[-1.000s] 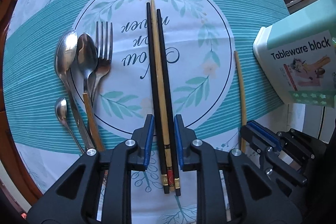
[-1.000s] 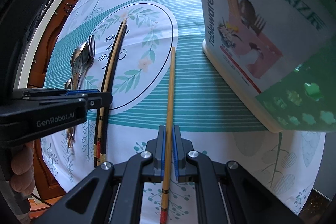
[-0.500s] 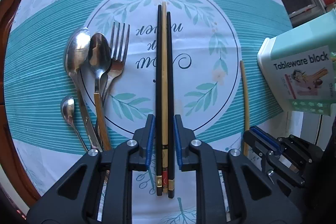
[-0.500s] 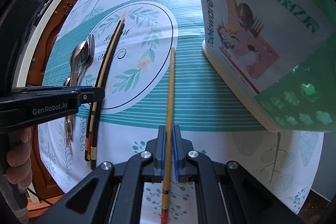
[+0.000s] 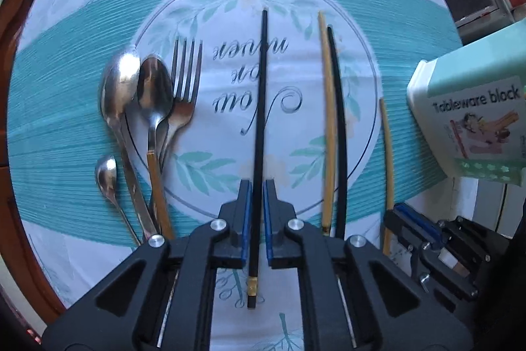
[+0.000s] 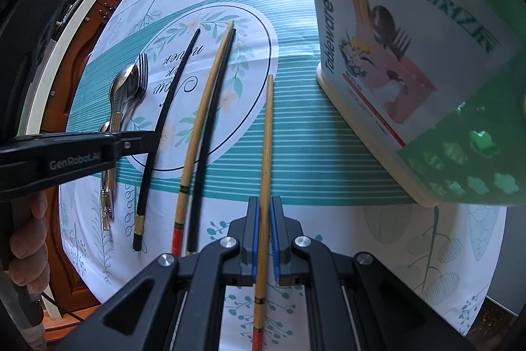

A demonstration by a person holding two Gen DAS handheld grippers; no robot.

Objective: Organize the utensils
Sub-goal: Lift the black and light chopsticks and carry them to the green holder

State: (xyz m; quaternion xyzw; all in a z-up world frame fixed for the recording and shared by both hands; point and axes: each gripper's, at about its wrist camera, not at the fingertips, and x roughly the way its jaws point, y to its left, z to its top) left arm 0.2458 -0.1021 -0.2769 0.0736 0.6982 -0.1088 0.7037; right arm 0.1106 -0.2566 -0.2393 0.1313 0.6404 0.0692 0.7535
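the left gripper [image 5: 257, 221] pinches a black chopstick [image 5: 259, 127] over the middle of the bench's placemat [image 5: 59, 127], and the right gripper [image 6: 266, 239] pinches a bamboo chopstick [image 6: 265, 153] near the tableware block [image 6: 411, 61]. another bamboo chopstick [image 5: 329, 124] and black chopstick [image 5: 340, 134] lie side by side between them; spoons [image 5: 120, 87] and a fork [image 5: 185, 87] lie toward the mat's left edge.
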